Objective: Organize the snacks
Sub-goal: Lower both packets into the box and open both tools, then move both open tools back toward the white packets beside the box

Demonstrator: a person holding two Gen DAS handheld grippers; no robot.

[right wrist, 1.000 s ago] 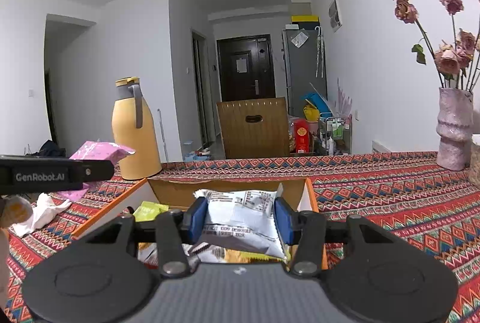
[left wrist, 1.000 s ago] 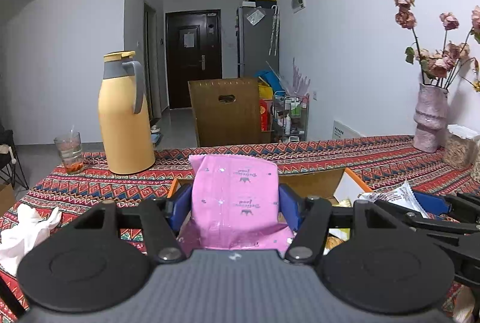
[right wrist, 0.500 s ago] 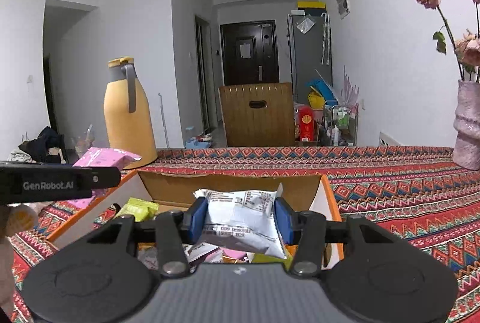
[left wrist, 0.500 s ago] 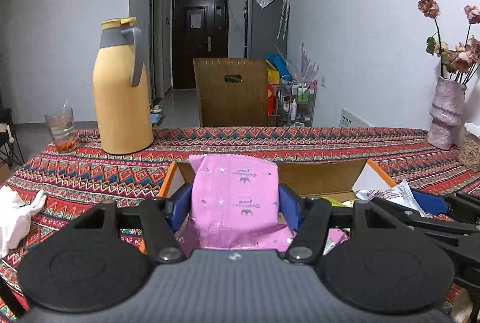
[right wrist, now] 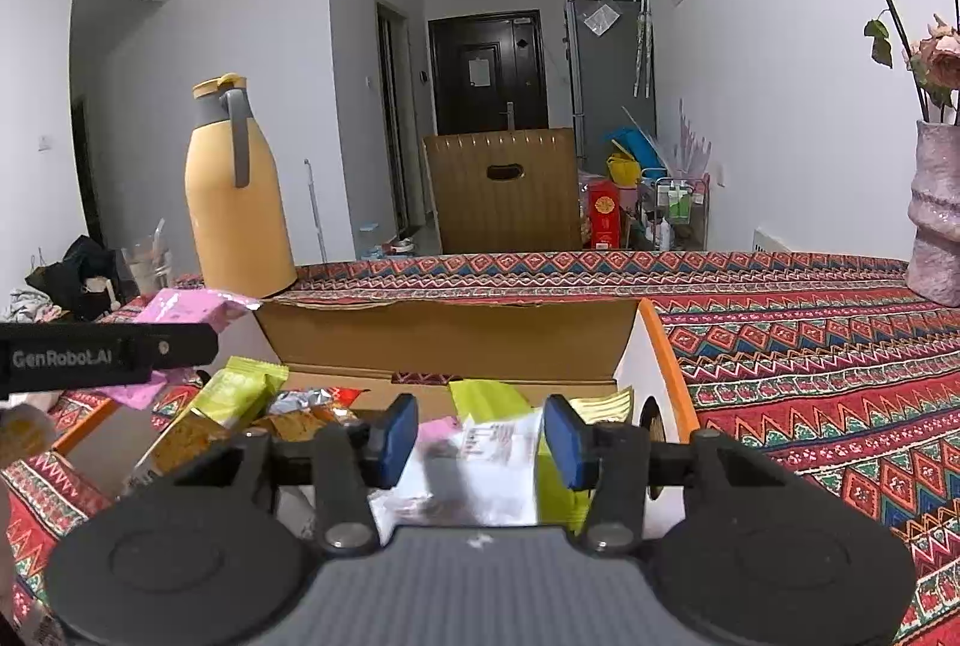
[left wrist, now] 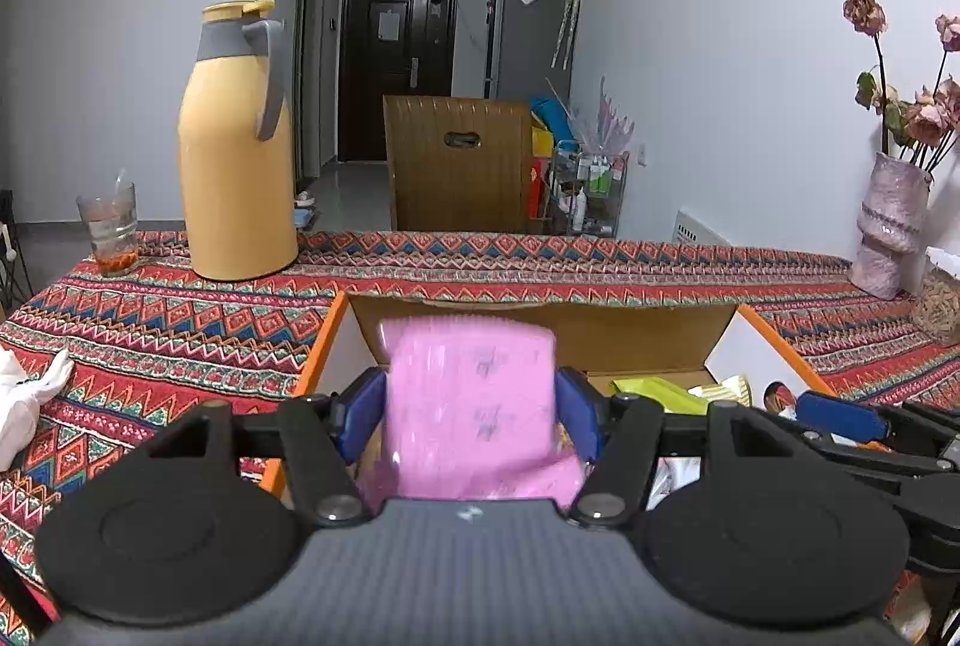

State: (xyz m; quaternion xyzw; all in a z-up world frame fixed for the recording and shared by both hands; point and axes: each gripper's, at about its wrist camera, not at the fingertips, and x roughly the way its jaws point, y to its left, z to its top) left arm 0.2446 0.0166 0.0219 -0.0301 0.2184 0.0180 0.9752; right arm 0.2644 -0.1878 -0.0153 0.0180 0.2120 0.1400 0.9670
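"GenRobot.AI" left gripper [left wrist: 471, 409] is pinching a pink packet [left wrist: 474, 406]; right gripper [right wrist: 477, 433] jaws are gripping a white wrapper [right wrist: 480, 472] over the cardboard box [right wrist: 450, 340]; print's blurry.

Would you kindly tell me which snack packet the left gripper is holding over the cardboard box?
The pink foil packet, clamped between the left gripper's blue pads; the right gripper holds a white one.
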